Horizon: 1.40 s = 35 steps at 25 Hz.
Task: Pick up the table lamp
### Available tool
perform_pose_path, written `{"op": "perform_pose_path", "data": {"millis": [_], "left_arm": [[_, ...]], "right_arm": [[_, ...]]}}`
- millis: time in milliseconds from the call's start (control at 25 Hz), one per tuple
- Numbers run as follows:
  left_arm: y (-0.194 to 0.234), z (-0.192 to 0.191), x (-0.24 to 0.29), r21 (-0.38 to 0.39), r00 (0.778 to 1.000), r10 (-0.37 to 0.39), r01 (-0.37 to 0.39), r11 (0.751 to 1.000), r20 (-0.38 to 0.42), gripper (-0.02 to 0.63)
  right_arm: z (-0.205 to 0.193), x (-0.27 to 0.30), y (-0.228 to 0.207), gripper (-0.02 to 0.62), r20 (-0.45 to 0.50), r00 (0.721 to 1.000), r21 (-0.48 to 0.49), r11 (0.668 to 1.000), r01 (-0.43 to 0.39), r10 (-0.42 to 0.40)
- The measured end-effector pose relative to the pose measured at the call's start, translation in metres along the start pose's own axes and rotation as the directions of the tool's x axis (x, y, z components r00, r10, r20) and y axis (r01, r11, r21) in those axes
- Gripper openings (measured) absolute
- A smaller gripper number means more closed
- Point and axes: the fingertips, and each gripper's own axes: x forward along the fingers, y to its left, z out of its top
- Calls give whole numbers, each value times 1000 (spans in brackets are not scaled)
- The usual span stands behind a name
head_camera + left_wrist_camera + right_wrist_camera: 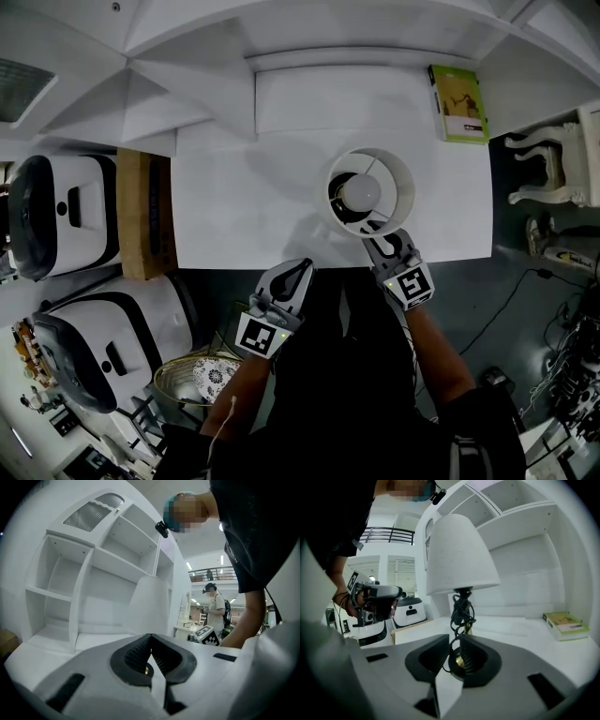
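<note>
The table lamp [370, 190] stands near the front edge of the white desk [234, 206]; from above I look into its white shade at the bulb. In the right gripper view the lamp [459, 555] shows a black cord coiled round its stem above a brass base. My right gripper [378, 234] [455, 641] is low at that stem, its jaws closed to a narrow gap on stem and cord. Whether the base is off the desk cannot be told. My left gripper [298, 274] [151, 641] hangs shut and empty just off the desk's front edge, left of the lamp [150, 604].
A green book [457, 103] [565, 624] lies at the desk's back right. White shelving [93, 573] rises behind the desk. Left of the desk are a cardboard box [145, 216] and two white machines [66, 216]. A basket [202, 375] sits on the floor; a white chair [553, 164] stands right.
</note>
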Motion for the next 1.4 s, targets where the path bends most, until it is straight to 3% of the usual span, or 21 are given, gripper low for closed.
{"op": "perform_pose_path", "data": {"millis": [720,960,1400], "left_arm": [[-34,-12,14,-5,994,-81,80,997,-80,18],[-47,-11,27,-14,991,-102,101,995,-88,18],[-45,-21,38,-42,994,-75,72,997,-79,18]], "right_arm": [[-39,26,-16,94,-32,999,-22,1000,20,-21],[-45,35,-19,94,-55,998,-59,998,-9,5],[-34,58,-32,100,-72,997,-160,986,-38,27]]}}
